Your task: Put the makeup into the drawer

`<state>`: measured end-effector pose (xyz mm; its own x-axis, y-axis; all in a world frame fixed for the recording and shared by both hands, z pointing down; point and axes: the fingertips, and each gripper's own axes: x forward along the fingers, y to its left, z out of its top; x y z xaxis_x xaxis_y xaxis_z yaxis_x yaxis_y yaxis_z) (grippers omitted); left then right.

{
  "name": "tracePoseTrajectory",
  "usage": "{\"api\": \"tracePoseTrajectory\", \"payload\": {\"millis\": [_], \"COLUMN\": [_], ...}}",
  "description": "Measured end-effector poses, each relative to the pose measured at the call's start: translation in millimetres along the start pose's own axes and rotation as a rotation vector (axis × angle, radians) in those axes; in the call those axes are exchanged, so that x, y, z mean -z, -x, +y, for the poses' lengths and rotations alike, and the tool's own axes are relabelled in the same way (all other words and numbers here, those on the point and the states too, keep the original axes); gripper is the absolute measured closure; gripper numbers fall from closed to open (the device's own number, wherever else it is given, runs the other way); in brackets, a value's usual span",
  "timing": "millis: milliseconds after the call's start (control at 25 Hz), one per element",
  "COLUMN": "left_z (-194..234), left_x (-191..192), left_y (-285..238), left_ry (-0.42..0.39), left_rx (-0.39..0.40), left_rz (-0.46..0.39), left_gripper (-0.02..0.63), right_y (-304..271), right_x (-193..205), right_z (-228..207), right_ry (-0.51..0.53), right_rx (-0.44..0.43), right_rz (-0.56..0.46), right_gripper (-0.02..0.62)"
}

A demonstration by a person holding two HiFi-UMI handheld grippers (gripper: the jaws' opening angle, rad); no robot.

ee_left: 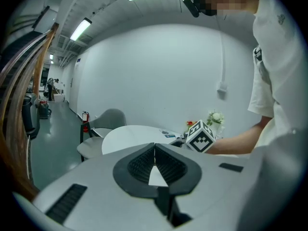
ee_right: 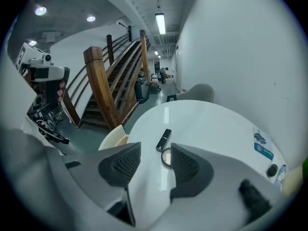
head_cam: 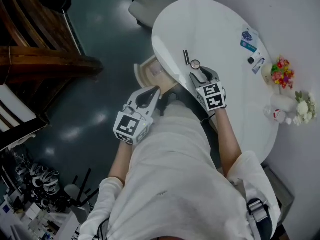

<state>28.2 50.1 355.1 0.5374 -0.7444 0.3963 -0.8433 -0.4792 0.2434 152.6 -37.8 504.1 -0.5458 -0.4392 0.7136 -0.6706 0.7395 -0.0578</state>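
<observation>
The person stands at a white table (head_cam: 220, 29) with a tool in each hand. From above, the right gripper (head_cam: 201, 75) is low over the near edge of the table. Just past its tips lies a round makeup case (head_cam: 195, 64), and a little farther on a dark makeup stick (head_cam: 186, 57). Both are on the table top, not in the drawer (head_cam: 150, 74), which sticks out open under the table edge. The left gripper (head_cam: 152, 93) hangs beside the drawer, off the table.

The right gripper view shows what the top view cannot: the right gripper (ee_right: 155, 153) has its jaws spread apart, with nothing pinched. The round makeup case (ee_right: 166, 156) peeks out right at the inner side of one jaw, partly hidden by it, and I cannot tell if they touch. The dark makeup stick (ee_right: 163, 140) lies just beyond. Wooden stairs (ee_right: 108, 88) show behind.

The left gripper view shows the left gripper (ee_left: 154, 146) with its jaws pressed together at the tips, holding nothing. Only there do you see a grey chair (ee_left: 107, 119) past the table.

Flowers (head_cam: 282, 74) and small packets (head_cam: 248, 40) sit on the far side of the table.
</observation>
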Motion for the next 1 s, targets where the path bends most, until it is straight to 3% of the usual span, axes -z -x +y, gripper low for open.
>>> {"api": "tracePoseTrajectory", "payload": {"millis": [360,880,1000], "left_z": [16.5,39.8,39.0], "left_x": [10.3,15.2,17.3], "left_y": [4.7,3.6,4.0], "left_ry": [0.027,0.063,0.069], "left_rx": [-0.069,-0.108,-0.095], "left_rz": [0.025,0.017,0.025], "left_gripper": [0.595,0.595,0.595], "right_y": [-50.5,-80.5,-80.2], "right_x": [24.6,47.4,47.5], "right_z": [-24.1,-27.2,-27.6], "right_ry": [0.105,0.097,0.085], "right_rx": [-0.032,-0.062,-0.053], "right_rz": [0.15,0.268,0.274], "right_gripper": [0.321,0.325,0.374]}}
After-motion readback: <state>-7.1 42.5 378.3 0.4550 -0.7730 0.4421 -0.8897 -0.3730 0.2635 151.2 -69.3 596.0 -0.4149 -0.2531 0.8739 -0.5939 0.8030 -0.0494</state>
